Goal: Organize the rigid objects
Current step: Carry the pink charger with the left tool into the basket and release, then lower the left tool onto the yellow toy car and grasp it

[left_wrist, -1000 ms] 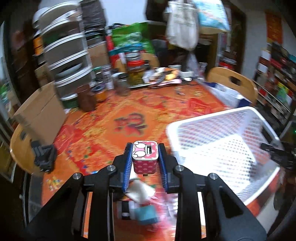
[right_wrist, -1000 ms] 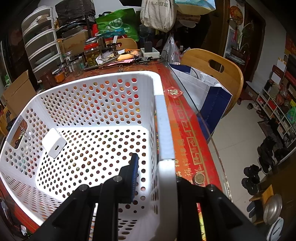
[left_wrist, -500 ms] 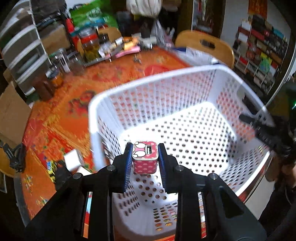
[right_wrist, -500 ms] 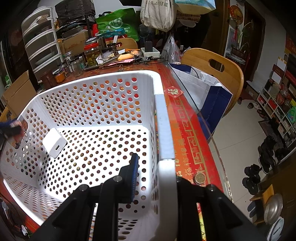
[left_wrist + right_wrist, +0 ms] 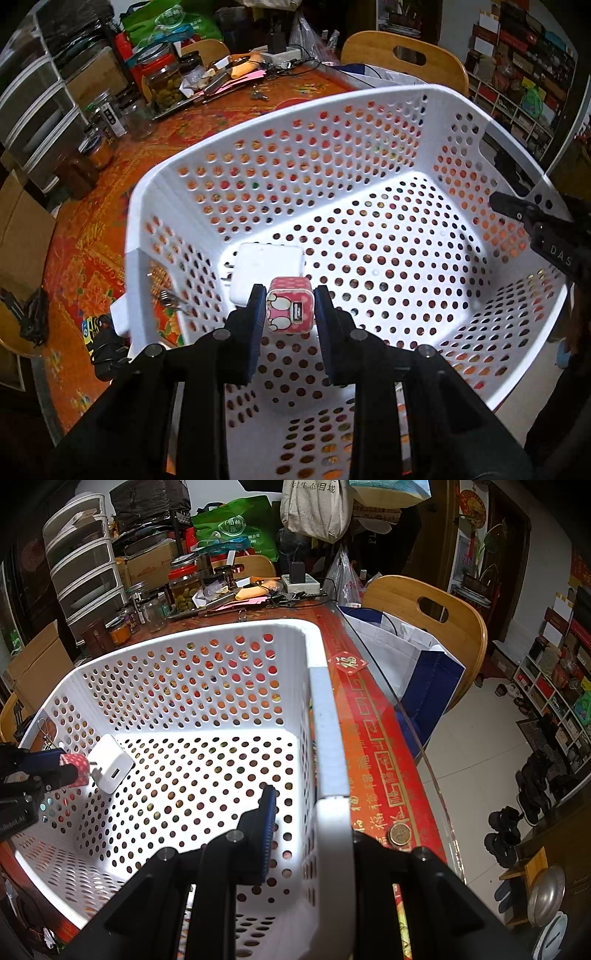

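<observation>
My left gripper [image 5: 290, 310] tilts steeply down inside the white basket [image 5: 369, 107], its jaws clamped on the pink USB charger cube [image 5: 290, 311], which hangs just above a white charger [image 5: 267, 266] lying on the basket floor. My right gripper [image 5: 308, 808] angles downward too, pinching the basket's side wall.

Basket [image 5: 280, 122]: floor mostly bare; white charger [image 5: 267, 275] lies by the left wall; right gripper [image 5: 306, 834] clamps the right rim.
</observation>
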### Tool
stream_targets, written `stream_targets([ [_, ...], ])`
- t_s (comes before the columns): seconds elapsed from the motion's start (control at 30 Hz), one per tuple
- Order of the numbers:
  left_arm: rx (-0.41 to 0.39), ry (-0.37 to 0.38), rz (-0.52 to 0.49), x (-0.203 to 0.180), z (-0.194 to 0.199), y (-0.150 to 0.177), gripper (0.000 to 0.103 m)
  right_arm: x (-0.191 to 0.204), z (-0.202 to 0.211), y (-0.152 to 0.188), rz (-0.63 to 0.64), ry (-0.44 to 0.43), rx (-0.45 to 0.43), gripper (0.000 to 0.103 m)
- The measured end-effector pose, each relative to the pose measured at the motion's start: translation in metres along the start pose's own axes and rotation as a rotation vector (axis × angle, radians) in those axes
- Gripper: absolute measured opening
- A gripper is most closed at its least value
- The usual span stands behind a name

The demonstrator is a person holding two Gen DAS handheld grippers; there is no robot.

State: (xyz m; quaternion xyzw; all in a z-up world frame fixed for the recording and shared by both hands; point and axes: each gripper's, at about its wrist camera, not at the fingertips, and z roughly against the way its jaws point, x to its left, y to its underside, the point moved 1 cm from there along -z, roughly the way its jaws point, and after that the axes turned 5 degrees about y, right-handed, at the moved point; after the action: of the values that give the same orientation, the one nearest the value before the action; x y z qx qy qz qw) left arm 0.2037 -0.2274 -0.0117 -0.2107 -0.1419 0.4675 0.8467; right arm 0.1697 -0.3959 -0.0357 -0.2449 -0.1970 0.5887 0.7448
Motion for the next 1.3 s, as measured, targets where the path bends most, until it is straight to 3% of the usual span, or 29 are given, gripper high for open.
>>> stream_targets([
  [0.43,0.043,0.029,-0.041,-0.02,-0.013,-0.003,0.027,0.002,0.0,0.001,0.001,-0.002,0.005,0.018],
  [0.47,0.044,0.033,-0.042,-0.02,-0.013,-0.004,0.03,0.002,0.0,0.001,0.001,-0.002,0.006,0.018],
  [0.5,0.038,0.034,-0.048,-0.02,-0.012,-0.004,0.042,0.002,0.0,0.001,0.0,-0.003,0.005,0.018],
  [0.53,0.019,0.022,-0.058,-0.02,-0.009,-0.005,0.061,0.002,0.0,0.001,0.001,-0.002,0.006,0.018],
  [0.6,-0.038,-0.005,-0.064,-0.017,0.005,-0.004,0.08,0.002,-0.001,0.001,0.005,-0.001,0.008,0.018],
  [0.7,-0.153,-0.017,-0.049,-0.001,0.043,0.005,0.081,0.002,-0.002,0.001,0.005,0.001,0.011,0.018],
  [0.77,-0.218,-0.032,0.0,0.022,0.07,0.014,0.085,0.002,-0.002,0.001,0.004,0.002,0.011,0.018],
  [0.83,-0.279,-0.049,0.073,0.056,0.094,0.026,0.102,0.002,-0.002,0.0,0.002,0.003,0.011,0.018],
  [0.9,-0.315,-0.092,0.154,0.096,0.107,0.041,0.103,0.002,-0.002,0.001,0.0,0.002,0.009,0.018],
  [0.97,-0.294,-0.128,0.234,0.137,0.105,0.056,0.103,0.001,-0.001,0.001,0.0,0.0,0.007,0.018],
  [1.17,-0.16,-0.131,0.546,0.266,0.051,0.104,0.103,0.001,-0.002,-0.002,0.003,0.004,0.011,0.018],
  [1.3,-0.077,-0.119,0.638,0.31,0.01,0.112,0.102,0.001,-0.002,-0.002,0.003,0.006,0.013,0.018],
])
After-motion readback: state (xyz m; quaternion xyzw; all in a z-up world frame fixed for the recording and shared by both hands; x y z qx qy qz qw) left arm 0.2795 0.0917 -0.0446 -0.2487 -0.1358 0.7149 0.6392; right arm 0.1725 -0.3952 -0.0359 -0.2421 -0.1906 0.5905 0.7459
